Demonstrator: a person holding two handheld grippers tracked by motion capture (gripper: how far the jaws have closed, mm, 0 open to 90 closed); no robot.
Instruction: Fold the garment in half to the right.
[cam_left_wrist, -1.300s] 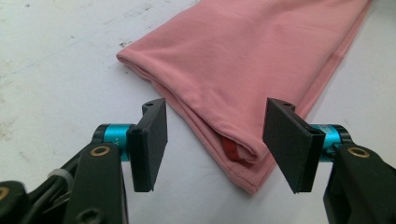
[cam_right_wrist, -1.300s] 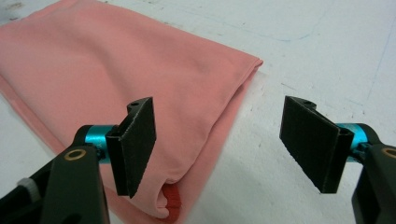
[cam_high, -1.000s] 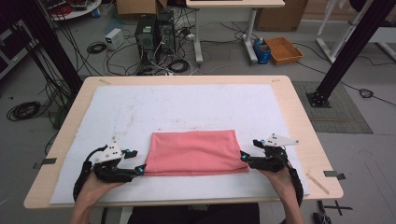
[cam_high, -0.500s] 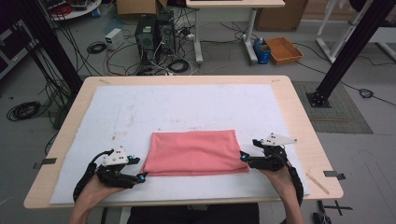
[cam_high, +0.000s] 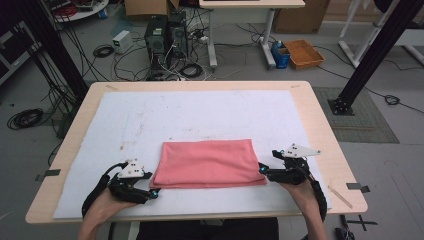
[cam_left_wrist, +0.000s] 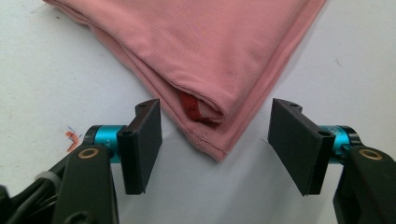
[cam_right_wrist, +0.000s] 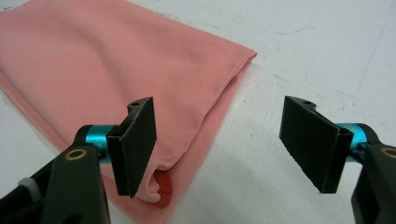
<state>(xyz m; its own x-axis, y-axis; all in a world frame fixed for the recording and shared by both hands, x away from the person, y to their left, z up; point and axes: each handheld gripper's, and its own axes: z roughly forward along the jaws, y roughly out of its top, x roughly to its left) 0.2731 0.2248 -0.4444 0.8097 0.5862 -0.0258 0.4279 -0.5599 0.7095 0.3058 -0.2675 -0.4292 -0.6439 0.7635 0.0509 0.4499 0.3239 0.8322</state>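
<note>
Near the front edge of the table (cam_high: 320, 125), on the white mat (cam_high: 150, 120) that covers most of its top, lies a pink folded cloth (cam_high: 207, 162), a flat rectangle with its long sides running along that edge and roughly centred between the left and right edges. At the cloth's front left corner sits the left tongs (cam_high: 156, 192), held low over the mat by the person's left hand (cam_high: 107, 202); in the left gripper view these tongs (cam_left_wrist: 215, 140) stand apart, one black jaw on each side of the cloth's corner (cam_left_wrist: 210, 135), neither touching it, and a small red tag (cam_left_wrist: 191, 106) peeps out between the folded layers there. At the cloth's front right corner sits the right tongs (cam_high: 261, 171), held by the right hand (cam_high: 300, 187), with a grey three-cornered plate (cam_high: 300, 150) on top. In the right gripper view those tongs (cam_right_wrist: 219, 140) are likewise spread wide, the left jaw hanging above the cloth's near corner (cam_right_wrist: 154, 186) and the right jaw over bare mat; nothing is pinched between them, and a bit of red shows under the fold. Beyond the table's far edge, on the floor, stand a computer tower (cam_high: 156, 37) among loose cables and an orange tray (cam_high: 304, 53).
</note>
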